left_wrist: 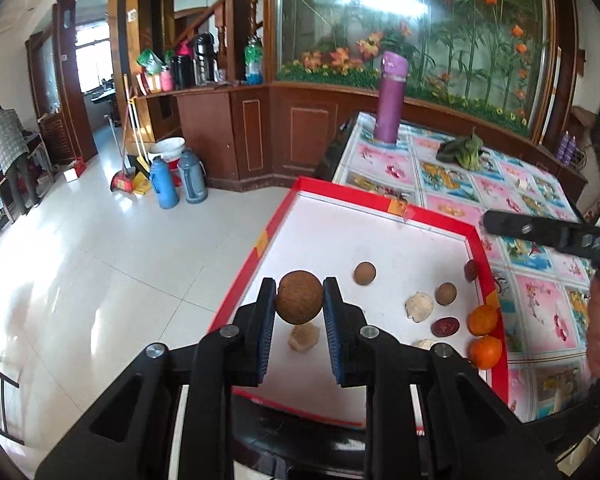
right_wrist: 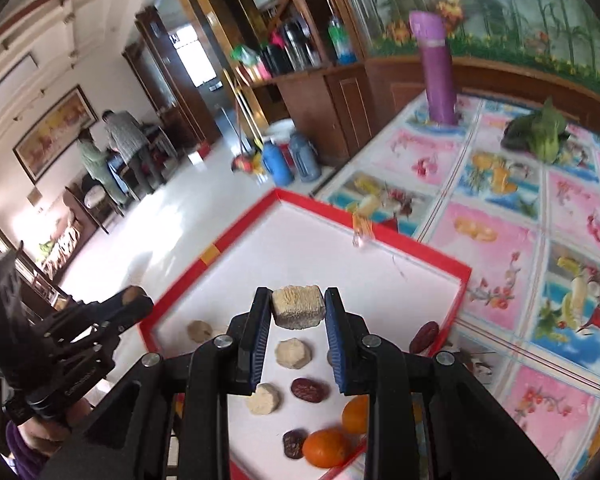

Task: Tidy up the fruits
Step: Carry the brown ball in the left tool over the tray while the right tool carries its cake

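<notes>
A: Both grippers loaded over the red-rimmed tray (left_wrist: 485, 258): left gripper (left_wrist: 299, 300) pinches a brown ball fruit (left_wrist: 299, 297), right gripper (right_wrist: 298, 308) clamps a pale chunk (right_wrist: 298, 306).

B: Round one probably rolls out if the squeeze slackens.

Home living room: wooden cabinets (left_wrist: 236, 136), thermos flasks (left_wrist: 178, 178), broom (left_wrist: 123, 160), floral tablecloth (left_wrist: 480, 184), framed painting (right_wrist: 54, 128).

Both wrist cameras are looking down closely over the red-rimmed tray (left_wrist: 384, 200) (right_wrist: 380, 240) — sharing it, the right view seemingly tilting.
</notes>
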The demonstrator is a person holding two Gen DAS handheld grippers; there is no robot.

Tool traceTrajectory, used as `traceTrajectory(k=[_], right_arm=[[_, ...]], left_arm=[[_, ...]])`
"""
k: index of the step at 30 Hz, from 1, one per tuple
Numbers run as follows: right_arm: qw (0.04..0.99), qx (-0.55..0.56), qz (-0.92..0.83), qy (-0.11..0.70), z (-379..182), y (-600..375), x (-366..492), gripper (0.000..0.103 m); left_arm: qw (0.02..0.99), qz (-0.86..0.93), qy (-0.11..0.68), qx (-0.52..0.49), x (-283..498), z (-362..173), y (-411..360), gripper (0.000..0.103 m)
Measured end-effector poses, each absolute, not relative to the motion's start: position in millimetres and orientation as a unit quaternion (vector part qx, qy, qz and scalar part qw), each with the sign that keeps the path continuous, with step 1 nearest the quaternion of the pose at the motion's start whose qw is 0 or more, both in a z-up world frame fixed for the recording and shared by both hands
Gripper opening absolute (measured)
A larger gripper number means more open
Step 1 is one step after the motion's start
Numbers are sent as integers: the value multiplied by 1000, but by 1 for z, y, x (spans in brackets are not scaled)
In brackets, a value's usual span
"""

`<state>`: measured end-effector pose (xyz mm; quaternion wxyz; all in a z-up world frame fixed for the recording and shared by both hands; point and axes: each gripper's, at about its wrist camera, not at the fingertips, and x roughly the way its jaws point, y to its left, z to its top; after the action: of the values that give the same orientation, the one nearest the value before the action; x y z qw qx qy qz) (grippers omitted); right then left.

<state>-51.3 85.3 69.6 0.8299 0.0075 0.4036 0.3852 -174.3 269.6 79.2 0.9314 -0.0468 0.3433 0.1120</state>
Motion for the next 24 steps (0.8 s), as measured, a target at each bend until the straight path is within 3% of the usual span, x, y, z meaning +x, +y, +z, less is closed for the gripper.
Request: traceTrajectory(k=[24], right_arm=[[827, -60, 330, 451, 15, 125, -24, 26]], left_arm=[[881, 208, 426, -1, -91, 22, 288, 25]])
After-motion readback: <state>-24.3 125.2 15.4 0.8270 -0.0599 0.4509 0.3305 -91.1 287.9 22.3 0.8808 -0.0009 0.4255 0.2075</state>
